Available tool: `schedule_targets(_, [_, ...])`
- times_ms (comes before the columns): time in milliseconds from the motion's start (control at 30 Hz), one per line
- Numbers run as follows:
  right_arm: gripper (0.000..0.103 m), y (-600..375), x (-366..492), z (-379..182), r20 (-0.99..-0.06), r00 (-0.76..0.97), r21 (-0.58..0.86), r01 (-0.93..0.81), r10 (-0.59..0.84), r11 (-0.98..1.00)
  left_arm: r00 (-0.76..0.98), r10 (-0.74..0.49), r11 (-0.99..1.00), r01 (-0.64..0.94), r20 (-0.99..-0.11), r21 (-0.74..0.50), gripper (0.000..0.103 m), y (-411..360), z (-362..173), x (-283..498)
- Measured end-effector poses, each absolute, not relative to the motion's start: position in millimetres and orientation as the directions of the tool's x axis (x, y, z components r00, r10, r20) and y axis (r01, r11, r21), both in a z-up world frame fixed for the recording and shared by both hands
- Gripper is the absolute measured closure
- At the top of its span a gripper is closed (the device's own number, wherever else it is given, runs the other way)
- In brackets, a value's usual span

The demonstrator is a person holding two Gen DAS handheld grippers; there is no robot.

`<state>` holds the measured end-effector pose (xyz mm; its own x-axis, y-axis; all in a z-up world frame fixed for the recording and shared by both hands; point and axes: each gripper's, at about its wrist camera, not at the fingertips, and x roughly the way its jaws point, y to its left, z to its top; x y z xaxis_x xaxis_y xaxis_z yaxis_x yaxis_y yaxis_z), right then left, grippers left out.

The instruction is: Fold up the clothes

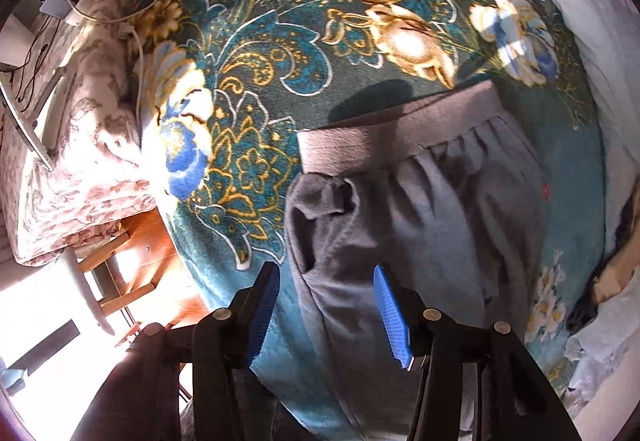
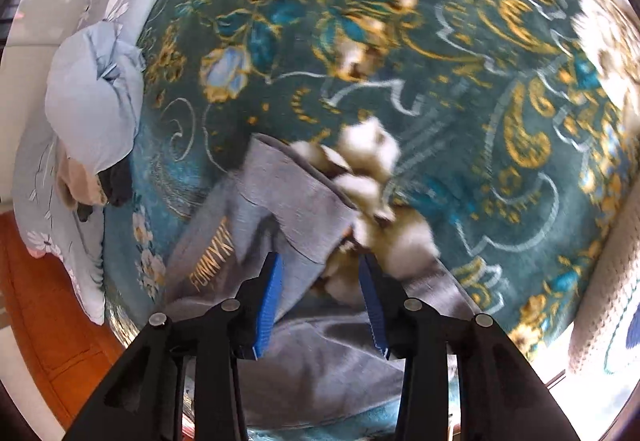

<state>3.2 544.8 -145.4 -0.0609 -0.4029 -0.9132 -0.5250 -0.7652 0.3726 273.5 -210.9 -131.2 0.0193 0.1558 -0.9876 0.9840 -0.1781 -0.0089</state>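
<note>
left gripper (image 1: 326, 305) spread wide over grey sweatpants (image 1: 420, 209) | right gripper (image 2: 320, 301) spread, straddling a raised grey fold | teal floral blanket (image 1: 260, 53) beneath

Home bedroom, bed under a floral teal blanket (image 1: 256, 89), pillows (image 1: 80, 169), wooden floor (image 2: 44, 313)

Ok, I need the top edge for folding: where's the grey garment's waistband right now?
In the left wrist view, the waistband lies right of centre on the floral blanket, beyond the open left gripper.
</note>
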Motion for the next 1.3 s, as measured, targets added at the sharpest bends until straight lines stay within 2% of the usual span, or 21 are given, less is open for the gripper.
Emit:
schedule_targets(133, [0.056,531,-48,-165,-0.917,-0.002,0.367,-0.399,-0.399,-0.841,-0.070,0.167,-0.220,0.970,-0.983,-0.106,0.048,-182,-119,242])
schedule_targets(233, [0.051,522,-77,-182,-0.923,0.058,0.349,-0.297,-0.381,-0.889,-0.125,0.182,-0.240,0.956,-0.975,-0.167,0.043,-161,-105,221])
schedule_targets(267, [0.049,518,-81,-189,-0.923,0.080,0.345,-0.263,-0.377,-0.901,-0.128,0.182,-0.254,0.952,-0.975,-0.172,0.042,-156,-101,215])
schedule_targets(300, [0.043,515,-84,-196,-0.922,0.099,0.344,-0.230,-0.373,-0.910,-0.126,0.181,-0.267,0.948,-0.975,-0.172,0.042,-151,-99,209])
schedule_targets(433, [0.043,503,-90,-211,-0.912,0.130,0.374,-0.128,-0.389,-0.919,-0.098,0.186,-0.293,0.944,-0.978,-0.151,0.042,-136,-96,194])
schedule_targets(600, [0.043,493,-88,-214,-0.895,0.141,0.415,-0.081,-0.423,-0.906,-0.049,0.196,-0.320,0.941,-0.979,-0.111,0.042,-123,-103,181])
schedule_targets(667, [0.052,489,-86,-212,-0.899,0.141,0.409,-0.068,-0.415,-0.910,-0.036,0.199,-0.338,0.935,-0.979,-0.103,0.042,-119,-106,173])
schedule_targets(733, [0.080,486,-84,-210,-0.904,0.136,0.401,-0.063,-0.405,-0.914,-0.027,0.202,-0.358,0.928,-0.979,-0.099,0.042,-115,-108,163])
schedule_targets(833, [0.095,496,-98,-200,-0.913,0.081,0.393,-0.086,-0.400,-0.915,-0.018,0.212,-0.387,0.917,-0.977,-0.101,0.042,-108,-111,149])
schedule_targets(1033, [0.096,522,-136,-173,-0.928,-0.055,0.373,-0.146,-0.369,-0.916,-0.010,0.216,-0.435,0.894,-0.976,-0.106,0.042,-99,-112,136])
schedule_targets(1300, [0.095,523,-135,-177,-0.948,-0.015,0.315,-0.184,-0.318,-0.931,-0.026,0.209,-0.383,0.917,-0.978,-0.106,0.042,-112,-109,161])
